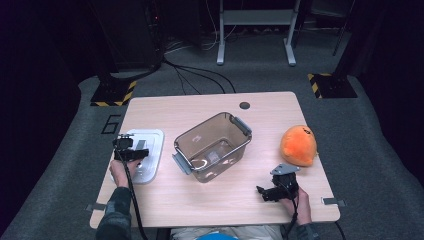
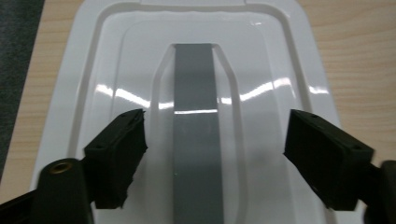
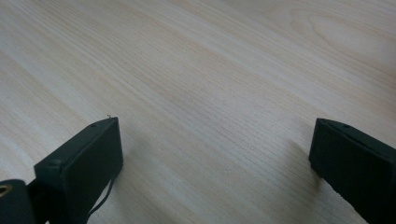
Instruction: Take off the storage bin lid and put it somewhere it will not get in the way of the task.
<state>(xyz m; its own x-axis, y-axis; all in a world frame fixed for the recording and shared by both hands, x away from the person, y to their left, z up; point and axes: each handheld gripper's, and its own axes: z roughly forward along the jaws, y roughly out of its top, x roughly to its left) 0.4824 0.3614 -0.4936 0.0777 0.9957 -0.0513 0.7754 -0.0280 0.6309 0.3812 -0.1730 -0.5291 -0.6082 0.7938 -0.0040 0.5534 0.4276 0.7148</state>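
The white lid [image 1: 142, 154] lies flat at the left of the high view, on the pale wooden surface [image 1: 210, 200], just to the left of the clear brown-tinted bin [image 1: 212, 146] it presumably belongs to; it sits apart from the bin so that the bin's mouth stays open, which suggests the lid is off to let something go in, perhaps the orange plush toy [image 1: 298, 145] resting toward the right edge of the frame, well apart from the bin.

The left gripper [image 1: 131, 150] hangs over the near part of the lid; in the left gripper view its jaws stand wide apart and grip nothing, with the lid's grey handle strip [image 2: 196, 135] running up the middle of the frame between them; the left pad sits over the glossy white plastic at lower left and the right pad at lower right, neither pressing on the strip; the lid looks set down rather than carried.

The right gripper [image 1: 272, 191] rests low at the lower right of the high view, near the front edge of the surface and below the plush toy; in the right gripper view its jaws are spread wide over bare wood grain and hold nothing; it looks parked, free to go for the toy.
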